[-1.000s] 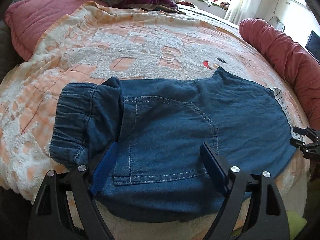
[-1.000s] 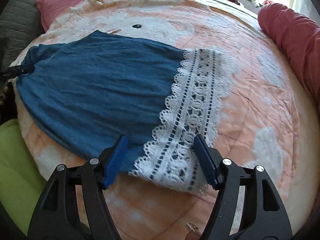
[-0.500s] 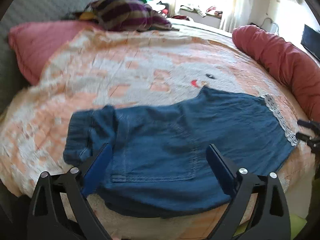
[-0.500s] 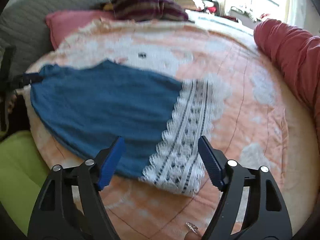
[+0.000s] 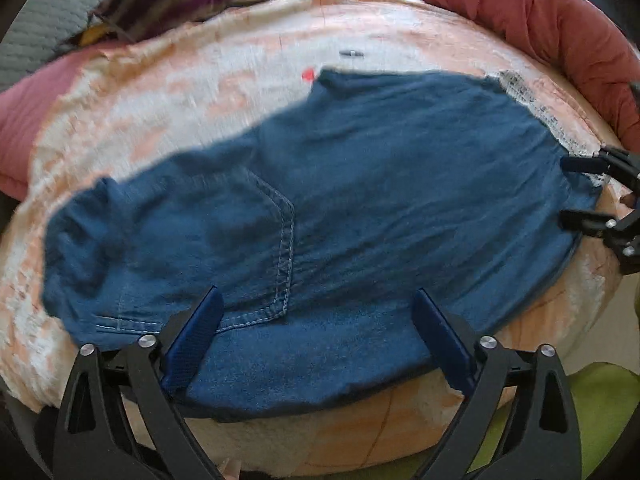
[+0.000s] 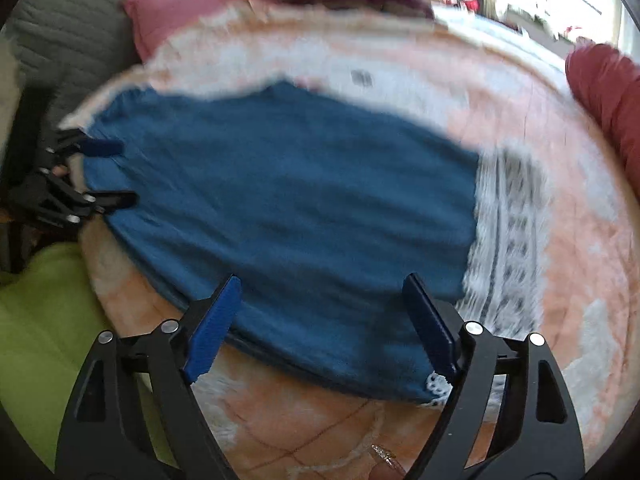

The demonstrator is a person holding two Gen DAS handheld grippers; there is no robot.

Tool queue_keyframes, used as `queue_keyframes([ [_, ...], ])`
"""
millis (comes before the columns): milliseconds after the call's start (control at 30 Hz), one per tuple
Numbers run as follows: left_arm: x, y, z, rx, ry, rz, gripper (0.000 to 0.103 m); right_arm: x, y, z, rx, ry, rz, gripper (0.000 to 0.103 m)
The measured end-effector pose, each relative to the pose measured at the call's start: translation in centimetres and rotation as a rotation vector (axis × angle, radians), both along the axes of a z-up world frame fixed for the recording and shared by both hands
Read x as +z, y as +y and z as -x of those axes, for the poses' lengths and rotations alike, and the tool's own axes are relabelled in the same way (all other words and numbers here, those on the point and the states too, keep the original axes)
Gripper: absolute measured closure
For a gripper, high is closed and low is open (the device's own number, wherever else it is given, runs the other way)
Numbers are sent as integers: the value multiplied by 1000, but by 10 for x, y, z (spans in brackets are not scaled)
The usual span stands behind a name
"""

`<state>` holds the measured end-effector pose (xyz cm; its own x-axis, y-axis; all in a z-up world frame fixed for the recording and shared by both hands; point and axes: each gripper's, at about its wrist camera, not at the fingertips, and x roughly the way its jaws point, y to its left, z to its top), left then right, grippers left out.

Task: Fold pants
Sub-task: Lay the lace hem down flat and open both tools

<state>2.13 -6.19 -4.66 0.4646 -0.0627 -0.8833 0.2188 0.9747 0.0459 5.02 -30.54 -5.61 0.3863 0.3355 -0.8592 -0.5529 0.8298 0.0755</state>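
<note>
Pants (image 5: 360, 184) flat beneath both grippers (jaws spread, just widened).

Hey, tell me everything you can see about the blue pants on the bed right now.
The pants are dark blue denim-like fabric, lying flat and already folded lengthwise on the peach and white blanket. A stitched pocket faces up, the gathered waistband is at one end, and white lace trim edges the hem. The near edge reaches the bed's rim. The left gripper and right gripper, jaws just opening wide, sit over that edge without pinching it.
</note>
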Motion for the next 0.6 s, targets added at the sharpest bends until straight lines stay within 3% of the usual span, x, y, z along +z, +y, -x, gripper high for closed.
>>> queue_keyframes([
  [300, 4, 0, 6, 3, -20, 13, 6, 0, -7, 2, -1, 8, -55, 23],
  [600, 36, -2, 12, -1, -137, 51, 5, 43, -35, 5, -82, -112, -96, 16],
])
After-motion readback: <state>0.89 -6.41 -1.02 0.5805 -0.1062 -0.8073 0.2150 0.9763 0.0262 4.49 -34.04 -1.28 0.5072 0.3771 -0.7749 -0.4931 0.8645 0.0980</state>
